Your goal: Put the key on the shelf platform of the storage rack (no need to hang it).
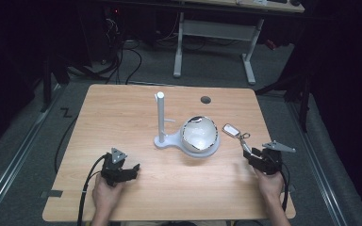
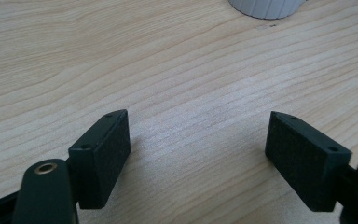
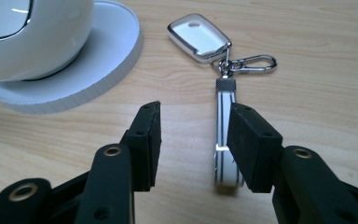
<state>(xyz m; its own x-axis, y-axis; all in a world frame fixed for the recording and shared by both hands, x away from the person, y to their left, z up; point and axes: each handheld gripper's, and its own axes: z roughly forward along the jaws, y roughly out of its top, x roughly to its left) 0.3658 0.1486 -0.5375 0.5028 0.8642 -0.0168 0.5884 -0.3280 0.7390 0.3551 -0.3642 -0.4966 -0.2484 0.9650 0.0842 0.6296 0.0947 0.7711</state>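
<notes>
Lying on table, key fob strap [image 3: 225, 135] beside right hand-held gripper [image 3: 193, 140] pad, jaws spread, not pinching.

tool [image 2: 198, 149]: jaws wide apart, nothing between | wooden table [image 2: 168, 70] | white base [image 2: 265, 7] at top edge

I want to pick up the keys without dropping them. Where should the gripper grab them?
Grab the strap, probably. It lies flat, long and narrow, pointing at the right gripper, whose open jaws already sit either side of it. Come in low from the strap's free end. The fob is wider, flatter and harder to pinch.
</notes>
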